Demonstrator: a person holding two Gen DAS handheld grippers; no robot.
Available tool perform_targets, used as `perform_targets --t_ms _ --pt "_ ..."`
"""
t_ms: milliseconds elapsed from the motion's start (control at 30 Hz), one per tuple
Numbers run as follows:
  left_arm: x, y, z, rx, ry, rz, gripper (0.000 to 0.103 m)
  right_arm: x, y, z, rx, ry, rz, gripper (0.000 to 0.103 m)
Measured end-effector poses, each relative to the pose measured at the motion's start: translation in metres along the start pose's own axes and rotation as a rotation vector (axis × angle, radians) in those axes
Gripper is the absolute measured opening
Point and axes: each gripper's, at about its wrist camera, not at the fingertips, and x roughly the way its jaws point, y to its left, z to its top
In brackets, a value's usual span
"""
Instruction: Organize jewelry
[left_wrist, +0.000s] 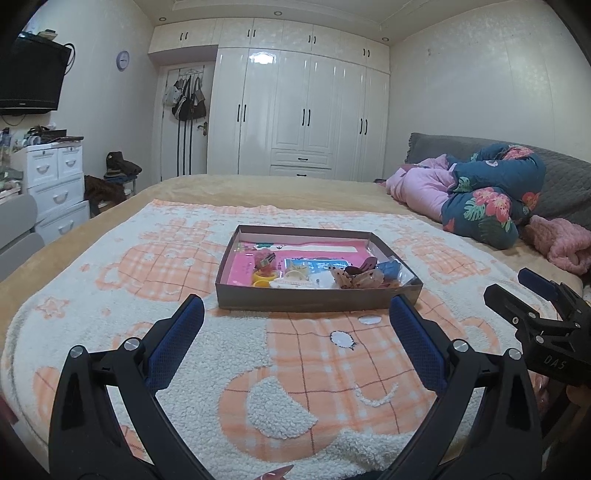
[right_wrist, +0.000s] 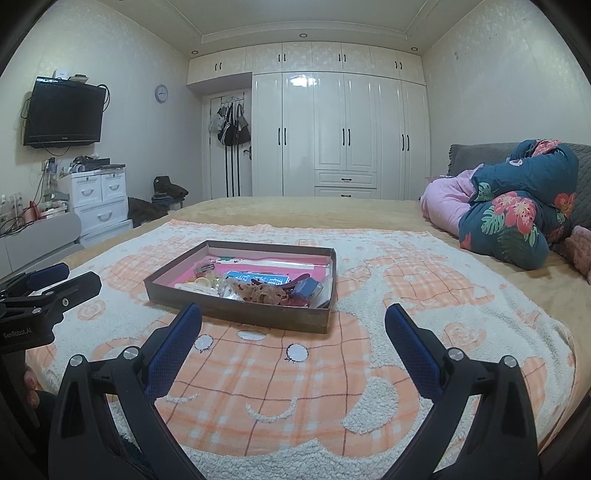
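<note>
Currently your left gripper (left_wrist: 295, 314) has its jaws spread wide apart, holding nothing and touching nothing; its blue textured pads (left_wrist: 177, 339) sit on black plastic arms at the lower part of the left wrist frame. Your right gripper (right_wrist: 293, 321) is likewise spread wide and empty, with the same dimpled blue pads (right_wrist: 173, 347) fastened by silver screws. Each gripper also shows at the edge of the other's view: the right one at the right edge of the left wrist frame, the left one at the left edge of the right wrist frame.

Locate the box (left_wrist: 317, 297) at the centre of both frames, just beyond the fingertips. It is a shallow rectangular cardboard tray with dull brown walls and a pink lining. The jewelry (left_wrist: 295, 275) lies heaped along its near side: a yellow ring-shaped piece, pale beaded items, a dark red clip, a blue packet. Individual pieces are too small to identify further.

The box rests on a fleecy blanket (left_wrist: 258, 369), white with orange checked patterns, spread over a tan bed cover. A rolled floral quilt (right_wrist: 517, 218) lies at the right of the frame.
</note>
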Motion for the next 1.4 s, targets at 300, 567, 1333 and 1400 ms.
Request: perform_targets --t_ms 300,567,1333,1400 --pt "0.0011 0.0018 -0.0008 -0.007 0.007 -0.002 0.092 -0.0007 -0.0001 -0.0012 0.002 0.002 0.0 0.097" --pt "0.0024 0.0023 -0.0032 0.003 0.01 0.011 0.092 -0.0011 -0.001 -0.0017 0.004 0.005 -0.001 0.097" --pt "0.0009 0.0023 -0.005 0.006 0.007 0.017 0.092 -0.0012 -0.0002 -0.002 0.004 0.009 0.0 0.097" --pt "0.0007 0.0022 -0.0055 0.006 0.008 0.016 0.092 -0.0012 0.0005 -0.0023 0.004 0.01 0.0 0.097"
